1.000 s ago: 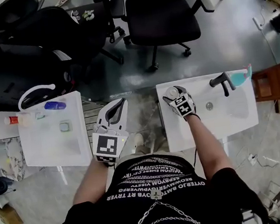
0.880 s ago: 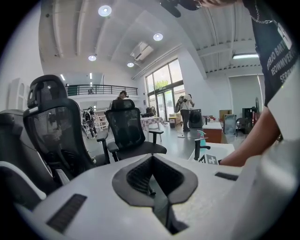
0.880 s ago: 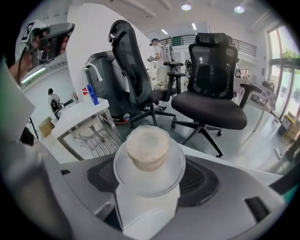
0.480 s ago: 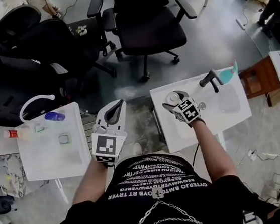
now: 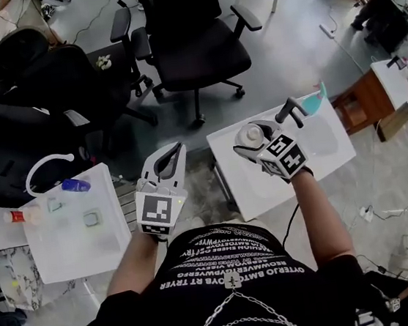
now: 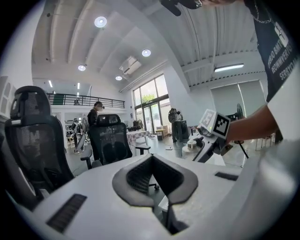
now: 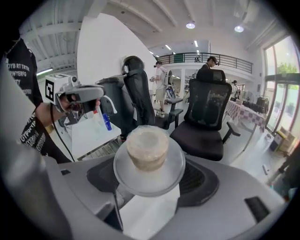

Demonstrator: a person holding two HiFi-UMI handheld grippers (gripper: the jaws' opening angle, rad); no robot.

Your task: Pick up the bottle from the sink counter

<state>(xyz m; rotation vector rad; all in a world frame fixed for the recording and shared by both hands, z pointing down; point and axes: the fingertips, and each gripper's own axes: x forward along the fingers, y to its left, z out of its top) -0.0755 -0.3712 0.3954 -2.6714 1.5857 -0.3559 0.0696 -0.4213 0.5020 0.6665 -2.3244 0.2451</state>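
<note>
Two black office chairs, one at the middle (image 5: 196,41) and one to the left (image 5: 42,75), stand on the grey floor (image 5: 278,46) beyond the person, whose black printed shirt (image 5: 228,266) fills the near side of the head view. To the right lies the white sink counter (image 5: 255,185), and well apart on the left a white table (image 5: 69,238). The left gripper (image 5: 178,147) hangs in the gap between table and counter, over the floor, its claw closed tip to tip with nothing between the ribbed pads. The right gripper (image 5: 252,142) is over the counter near its far left corner, and its claw is clamped on the bottle (image 7: 149,149), a white one with a round pale cap, which sits between the pads; whether its base clears the counter cannot be told. A black tap (image 5: 290,109) stands at the counter's far edge, just right of that gripper. A small blue container (image 5: 76,185) lies near the table's far edge
</note>
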